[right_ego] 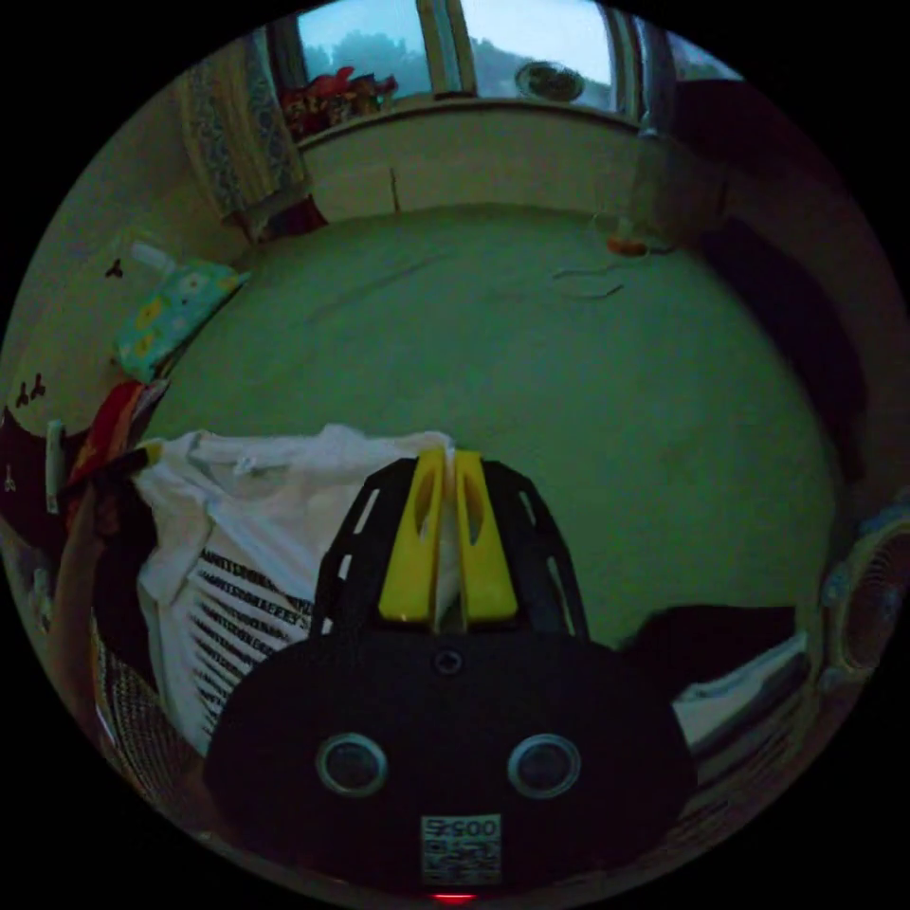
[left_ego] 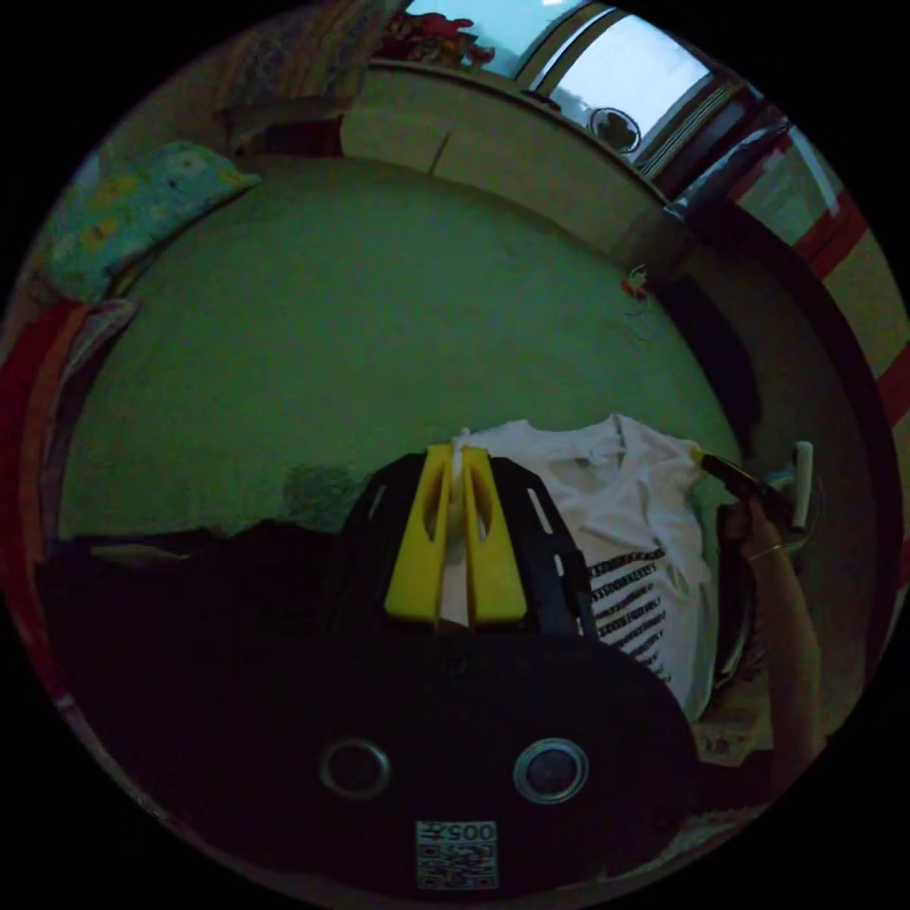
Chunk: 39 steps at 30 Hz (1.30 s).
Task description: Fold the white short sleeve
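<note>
The left tool point(left_ego: 456, 464) is clenched on one top corner of the white short-sleeve T-shirt point(left_ego: 626, 531), a tuft of white cloth pinched between its yellow jaws and poking out past the tips. In the left gripper view the shirt hangs to the right of that tool, spread wide and held up above the near edge of the green bed point(left_ego: 379, 322), with rows of black lettering across its front. At the shirt's far corner the right tool point(left_ego: 725, 466) shows as a yellow tip with a person's forearm point(left_ego: 791, 626) below it.

In the right gripper view the same shirt point(right_ego: 237, 531) hangs to the left, and the right tool point(right_ego: 445, 469) grips its near top corner, both yellow jaws closed tight on white fabric. The left tool point(right_ego: 142, 457) shows at the shirt's far corner, at the left edge of the view.

Further back, a floral pillow point(left_ego: 133, 213) lies at the left end of the bed, a low wall runs behind it, and a window point(right_ego: 445, 47) sits above. A dark garment point(right_ego: 711, 635) lies at the near right of the bed, and a fan point(right_ego: 867, 588) stands at the far right edge.
</note>
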Tool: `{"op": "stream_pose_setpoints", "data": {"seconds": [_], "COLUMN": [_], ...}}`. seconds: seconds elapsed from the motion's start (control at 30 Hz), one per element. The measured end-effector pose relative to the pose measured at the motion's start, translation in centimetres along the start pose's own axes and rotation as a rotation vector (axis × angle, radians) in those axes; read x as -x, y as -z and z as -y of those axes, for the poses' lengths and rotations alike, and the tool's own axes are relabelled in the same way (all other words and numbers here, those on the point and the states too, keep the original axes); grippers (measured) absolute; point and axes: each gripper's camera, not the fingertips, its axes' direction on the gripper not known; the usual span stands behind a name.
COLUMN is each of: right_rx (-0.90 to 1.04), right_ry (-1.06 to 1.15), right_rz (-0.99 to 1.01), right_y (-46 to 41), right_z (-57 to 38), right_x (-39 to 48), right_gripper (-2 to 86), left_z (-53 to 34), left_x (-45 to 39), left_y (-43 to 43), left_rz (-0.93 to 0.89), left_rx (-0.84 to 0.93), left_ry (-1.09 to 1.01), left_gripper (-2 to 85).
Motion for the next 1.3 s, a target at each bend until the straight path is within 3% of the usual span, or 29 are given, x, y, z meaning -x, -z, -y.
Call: {"op": "stream_pose_setpoints", "data": {"seconds": [0.47, 0.67, 0.87, 1.07, 1.3], "right_rx": [-0.21, -0.141, -0.093, -0.09, 0.082], "right_ry": [0.004, 0.034, 0.082, 0.157, 0.047], "right_rz": [-0.181, -0.149, -0.089, -0.016, 0.05], "right_y": [12.9, 14.4, 19.8, 28.9, 30.9], "right_z": [1.3, -6.2, -18.3, -35.2, -57.8], "right_x": [6.5, 8.5, 9.0, 9.6, 8.9], "right_gripper": [-1.3, -1.3, -1.4, -1.5, 0.1], "left_z": [1.0, -6.3, -18.2, -35.1, -59.6], "left_x": [-5.3, -4.2, -3.5, -6.2, -8.9], "left_y": [14.4, 17.3, 21.1, 28.0, 29.2], "left_rz": [0.165, 0.018, -0.06, -0.153, -0.226], "left_rx": [-0.162, -0.207, -0.168, -0.178, 0.025], "left_ry": [-0.115, -0.047, -0.022, -0.154, -0.126], "left_gripper": [1.6, 1.8, 1.5, 1.7, 4.9]}}
